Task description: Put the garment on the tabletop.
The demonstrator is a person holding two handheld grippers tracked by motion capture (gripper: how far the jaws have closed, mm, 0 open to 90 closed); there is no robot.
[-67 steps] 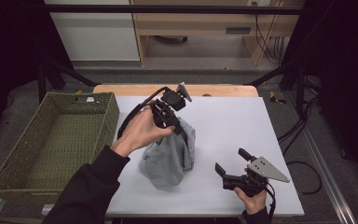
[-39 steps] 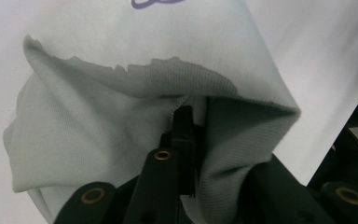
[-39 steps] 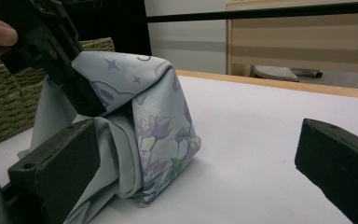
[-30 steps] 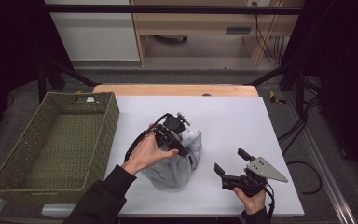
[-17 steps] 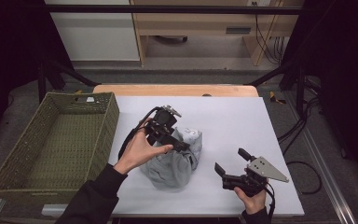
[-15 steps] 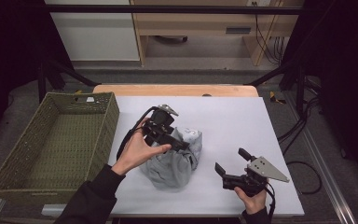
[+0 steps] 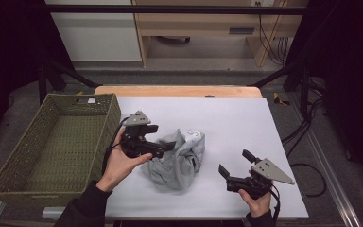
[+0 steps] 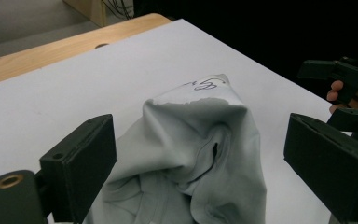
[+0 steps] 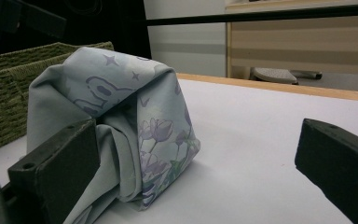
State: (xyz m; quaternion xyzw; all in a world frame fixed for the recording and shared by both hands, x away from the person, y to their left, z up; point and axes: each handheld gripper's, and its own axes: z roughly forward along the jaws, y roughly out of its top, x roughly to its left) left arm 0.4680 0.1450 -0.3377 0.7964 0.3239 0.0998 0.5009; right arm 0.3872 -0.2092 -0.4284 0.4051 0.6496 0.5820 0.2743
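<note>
**Spread jaws at a loose heap: the risk of a poor bite**

Nearest the person, the right hand-held gripper (image 7: 237, 171) rested on the tabletop (image 7: 246, 123) with its jaws spread and nothing between them. The crumpled grey garment (image 7: 177, 158) lay well ahead of it, apart from both jaws, in the right gripper view.

Farther in, the left hand-held gripper (image 7: 163, 144) sat at the garment's near-left edge. Its jaws were spread wide too, the cloth bunched just ahead of and between them without being pinched. If they closed from there, they would likely catch a single loose fold; the heap could then unroll or drag across the tabletop when lifted, and a thin pinch might slip free. The right one stood too far off to steady anything.

Beyond the left hand-held gripper, on its outer side, stood the woven basket (image 7: 38, 142), holding nothing that I could see.

Against the frame from about two seconds before, the left hand-held gripper had dropped from above the garment's far end and swung back toward the basket side, turning to point across the cloth. The heap had slumped wider. The right one had not moved.
</note>
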